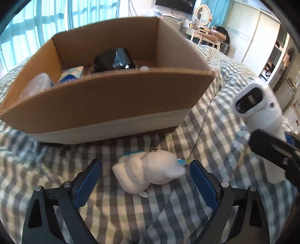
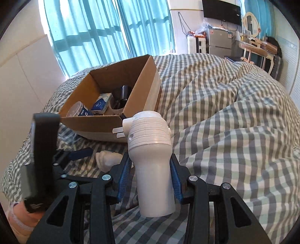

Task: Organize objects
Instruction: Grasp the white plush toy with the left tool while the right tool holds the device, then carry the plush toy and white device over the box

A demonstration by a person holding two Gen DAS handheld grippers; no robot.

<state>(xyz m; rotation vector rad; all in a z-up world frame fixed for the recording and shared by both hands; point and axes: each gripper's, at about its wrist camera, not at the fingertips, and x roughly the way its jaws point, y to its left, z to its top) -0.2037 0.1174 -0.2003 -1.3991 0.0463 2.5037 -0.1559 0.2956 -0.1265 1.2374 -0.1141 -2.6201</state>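
Note:
A brown cardboard box [image 1: 105, 97] stands on the checked bed and holds a black object [image 1: 114, 60], a blue-white tissue pack [image 1: 72, 74] and a clear container [image 1: 37, 83]. A white plush toy [image 1: 148, 171] with a blue collar lies on the cover in front of the box. My left gripper [image 1: 145, 178] is open, its blue pads either side of the toy. My right gripper [image 2: 151, 175] is shut on a white handheld appliance [image 2: 150, 148], held upright above the bed; it also shows in the left wrist view [image 1: 262, 110]. The box [image 2: 110, 97] and the toy [image 2: 107, 159] show in the right wrist view too.
The grey-white checked duvet [image 2: 225, 112] is rumpled into high folds on the right. Blue curtains [image 2: 105, 28] hang behind the box. A dressing table with mirror [image 2: 251, 43], a fridge [image 2: 219, 41] and a wall TV [image 2: 221, 11] stand beyond the bed.

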